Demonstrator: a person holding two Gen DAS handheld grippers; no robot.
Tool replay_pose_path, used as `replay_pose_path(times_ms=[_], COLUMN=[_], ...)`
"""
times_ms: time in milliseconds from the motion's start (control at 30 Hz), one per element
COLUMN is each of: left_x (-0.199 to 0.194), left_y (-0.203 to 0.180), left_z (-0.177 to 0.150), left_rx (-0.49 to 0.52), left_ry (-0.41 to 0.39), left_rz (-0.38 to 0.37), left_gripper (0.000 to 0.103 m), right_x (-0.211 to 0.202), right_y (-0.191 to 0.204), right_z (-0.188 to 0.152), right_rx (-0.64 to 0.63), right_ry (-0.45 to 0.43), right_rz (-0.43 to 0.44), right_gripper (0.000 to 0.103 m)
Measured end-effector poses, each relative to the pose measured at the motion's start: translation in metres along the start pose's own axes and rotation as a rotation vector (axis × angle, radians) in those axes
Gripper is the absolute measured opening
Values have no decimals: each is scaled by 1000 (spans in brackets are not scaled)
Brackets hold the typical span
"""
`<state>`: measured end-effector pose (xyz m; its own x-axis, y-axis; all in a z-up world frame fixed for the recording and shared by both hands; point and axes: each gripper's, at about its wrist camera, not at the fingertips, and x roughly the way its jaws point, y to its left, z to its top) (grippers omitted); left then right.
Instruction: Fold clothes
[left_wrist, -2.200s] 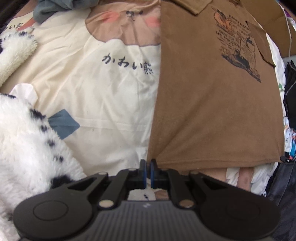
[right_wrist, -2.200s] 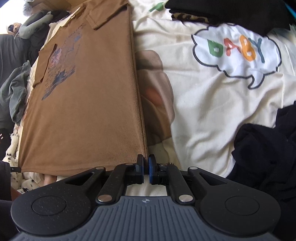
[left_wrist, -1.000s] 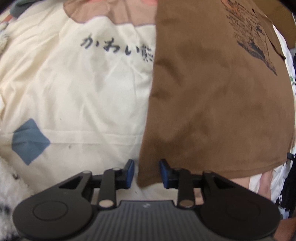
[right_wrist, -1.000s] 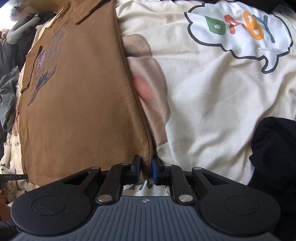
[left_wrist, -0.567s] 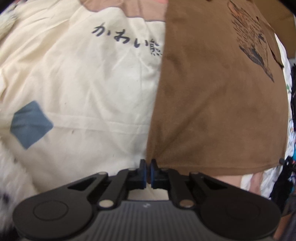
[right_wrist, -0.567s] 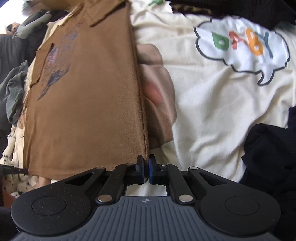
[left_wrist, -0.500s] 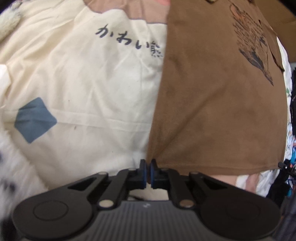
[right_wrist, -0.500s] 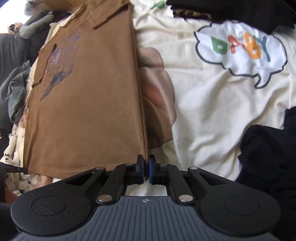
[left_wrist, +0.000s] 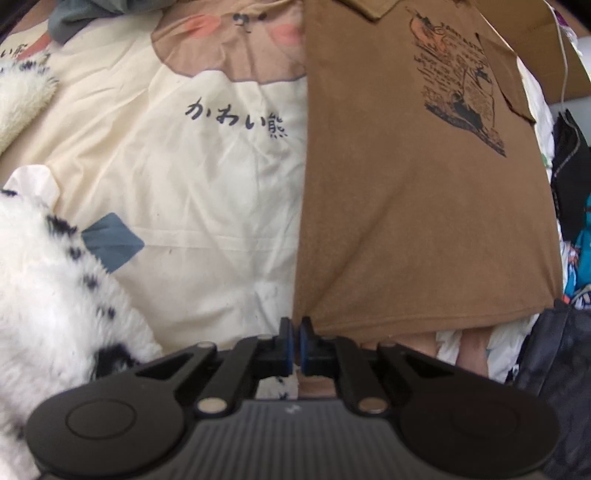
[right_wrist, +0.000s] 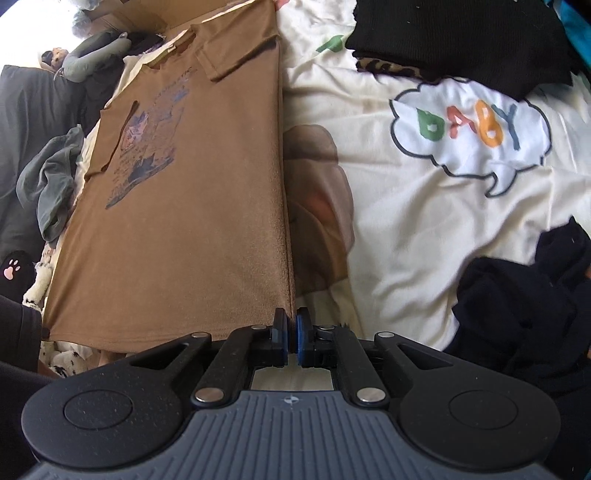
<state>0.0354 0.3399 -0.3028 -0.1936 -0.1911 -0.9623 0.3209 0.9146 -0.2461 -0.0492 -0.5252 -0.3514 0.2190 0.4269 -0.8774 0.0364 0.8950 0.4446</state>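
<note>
The brown polo shirt (left_wrist: 417, 206), lying flat on the cream cartoon duvet (left_wrist: 192, 177), is light, limp cloth (it sags wherever unsupported), so the left gripper (left_wrist: 294, 341) and right gripper (right_wrist: 291, 338) each pinch a hem corner.

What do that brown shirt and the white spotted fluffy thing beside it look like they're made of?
The brown shirt looks like matte, soft cotton-type knit: faint fuzzy nap, limp folds, printed graphic. The white spotted fluffy thing looks like plush faux fur, probably synthetic: long shaggy pile.
</note>
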Motion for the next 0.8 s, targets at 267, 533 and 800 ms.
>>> replay_pose_path(times_ms=[267,533,800], left_x=[-6,-38,-56], left_y=[0,7,6], left_z=[0,5,17], left_rx=[-4,-51,-57], left_ry=[24,-72,-143], left_rz=[-5,-82,-114], left_gripper=[3,3,3], right_x=[-8,-20,-35], right_y=[-4,-2,2], right_z=[-22,-14,-2], right_rx=[50,101,139], right_ry=[-11,-83,-171], right_rz=[33,89,147], right_gripper=[2,2,2])
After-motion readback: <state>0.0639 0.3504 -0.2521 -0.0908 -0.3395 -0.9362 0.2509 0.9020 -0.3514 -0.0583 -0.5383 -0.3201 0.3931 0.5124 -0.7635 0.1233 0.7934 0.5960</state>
